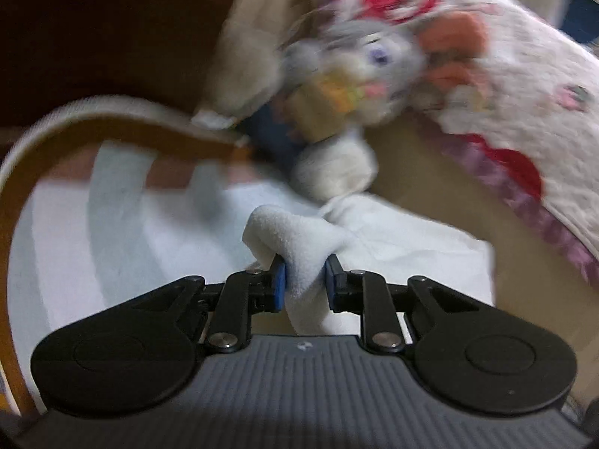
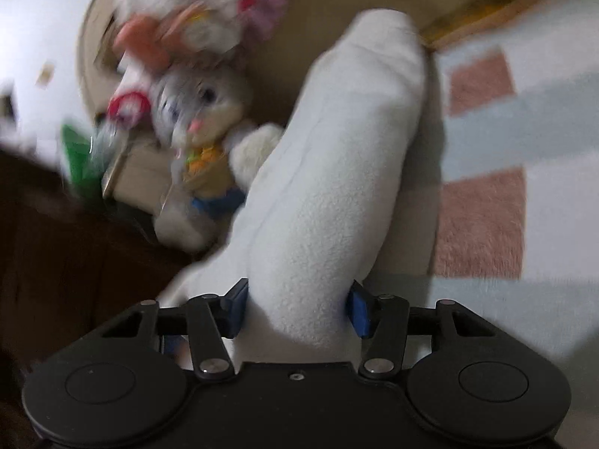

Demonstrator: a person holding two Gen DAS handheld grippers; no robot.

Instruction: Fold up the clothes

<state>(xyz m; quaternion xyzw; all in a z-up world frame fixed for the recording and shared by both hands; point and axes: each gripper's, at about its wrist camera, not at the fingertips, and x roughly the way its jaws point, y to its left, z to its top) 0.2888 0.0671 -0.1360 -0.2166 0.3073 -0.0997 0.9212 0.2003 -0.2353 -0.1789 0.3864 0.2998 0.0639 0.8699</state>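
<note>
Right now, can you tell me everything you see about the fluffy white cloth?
The fluffy white fleece cloth looks soft and nubbly, plain with no pattern. It is bunched, not flat. The left gripper pinches a small rumpled fold of it, while the right gripper clamps a thick rolled part that rises ahead of the camera. More of it lies spread beyond the left gripper.

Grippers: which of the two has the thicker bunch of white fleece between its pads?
The right gripper: its jaws stand wide around a fat roll of white fleece. The left gripper pinches a narrower fold.

Both grippers (image 1: 305, 280) (image 2: 297, 308) are matte black with blue-padded fingers (image 1: 279, 284), silver screws (2 round discs each).
</note>
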